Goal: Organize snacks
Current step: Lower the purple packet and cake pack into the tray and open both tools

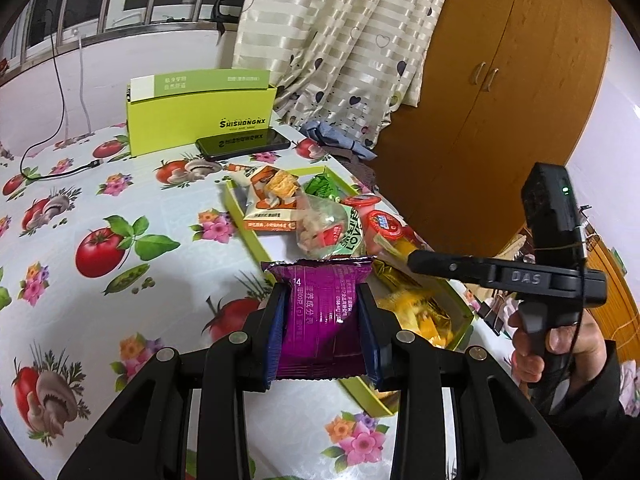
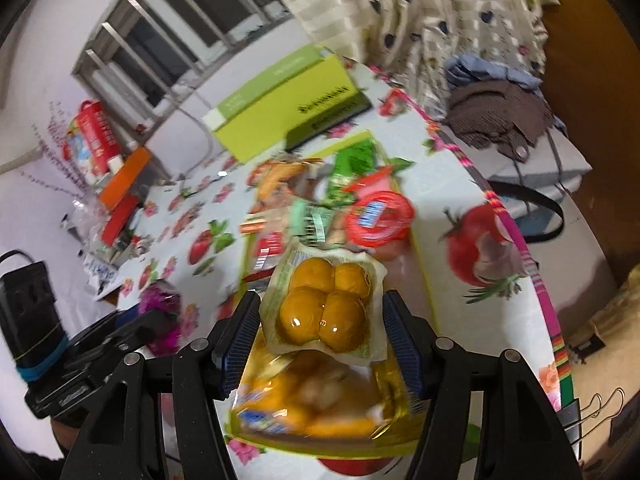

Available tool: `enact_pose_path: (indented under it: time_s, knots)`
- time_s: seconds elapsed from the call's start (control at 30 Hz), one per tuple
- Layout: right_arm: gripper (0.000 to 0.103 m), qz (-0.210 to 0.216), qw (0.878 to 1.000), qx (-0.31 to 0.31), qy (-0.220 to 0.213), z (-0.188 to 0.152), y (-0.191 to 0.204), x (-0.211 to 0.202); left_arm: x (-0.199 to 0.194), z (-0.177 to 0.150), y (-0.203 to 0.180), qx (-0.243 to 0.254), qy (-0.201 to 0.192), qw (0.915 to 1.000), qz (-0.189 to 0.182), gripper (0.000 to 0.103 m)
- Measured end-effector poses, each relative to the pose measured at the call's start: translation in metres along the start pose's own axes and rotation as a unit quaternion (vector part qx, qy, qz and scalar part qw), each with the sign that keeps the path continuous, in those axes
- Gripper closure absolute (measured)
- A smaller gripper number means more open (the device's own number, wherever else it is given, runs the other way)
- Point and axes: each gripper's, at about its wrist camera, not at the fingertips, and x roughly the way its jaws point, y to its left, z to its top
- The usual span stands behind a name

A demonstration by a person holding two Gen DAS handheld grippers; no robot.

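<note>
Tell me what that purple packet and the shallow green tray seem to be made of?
The purple packet looks like glossy plastic film: it shines and has crimped, zigzag ends. The green tray looks like matte cardboard, probably a box lid: thin, flat walls with folded corners and no shine.

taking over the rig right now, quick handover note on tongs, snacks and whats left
Left tongs: shut on the purple snack packet, held above the tablecloth just left of the green tray.
Right tongs: open, over the near end of the tray; the clear pack of yellow round snacks lies between the pads, which do not press on it yet.
In the tray: orange cracker packet, green packet, red-lidded cups, yellow bag.
Done: most snacks sit in the tray.
Left: probably place the purple packet and tidy the pile.
</note>
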Motion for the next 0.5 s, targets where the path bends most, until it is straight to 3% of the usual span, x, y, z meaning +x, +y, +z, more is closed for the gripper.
enact_pose_path:
  time_s: [0.5]
  knots:
    - [0.039,0.011,0.999,0.002,-0.033,-0.003,-0.012,-0.023,0.034,0.018,-0.015,0.015,0.018,0.9993,-0.028,0.068]
